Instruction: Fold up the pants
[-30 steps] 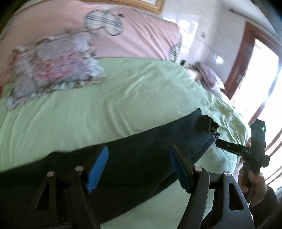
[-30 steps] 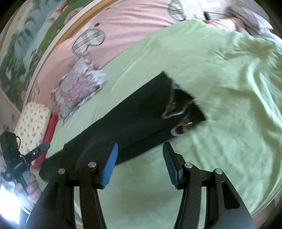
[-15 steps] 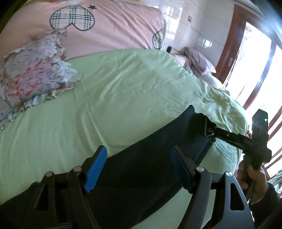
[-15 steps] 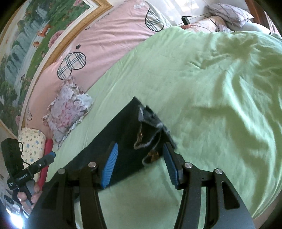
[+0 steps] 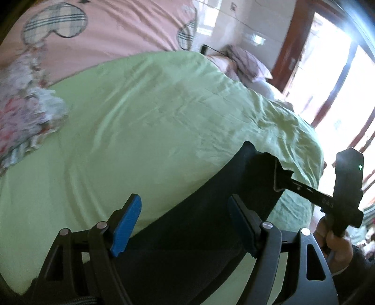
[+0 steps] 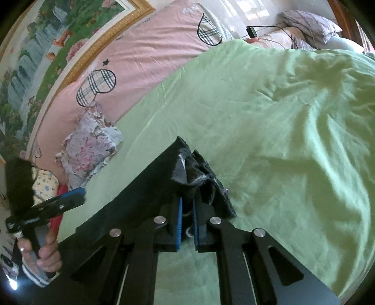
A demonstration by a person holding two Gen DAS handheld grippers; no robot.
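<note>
Dark pants (image 5: 199, 223) lie stretched along the near edge of a green bedspread (image 5: 164, 112). My left gripper (image 5: 185, 218) is open just above the leg part, blue pads wide apart, holding nothing. My right gripper (image 6: 186, 219) is shut on the waistband end of the pants (image 6: 192, 169), which bunches up past its blue pads. In the left wrist view the right gripper (image 5: 288, 181) shows at the right, clamped on the pants' end. In the right wrist view the left gripper (image 6: 72, 196) shows at the left, held in a hand.
A floral pillow (image 6: 91, 143) lies at the bed's head side by a pink plaid-heart cover (image 6: 140, 61). More pillows (image 6: 309, 21) and a charger cable sit at the far end. A framed painting (image 6: 46, 47) hangs behind. A bright doorway (image 5: 339, 82) is at the right.
My right gripper moved onto the waistband and closed on it, lifting the fabric a little. My left gripper stayed open over the leg part and shifted slightly.
</note>
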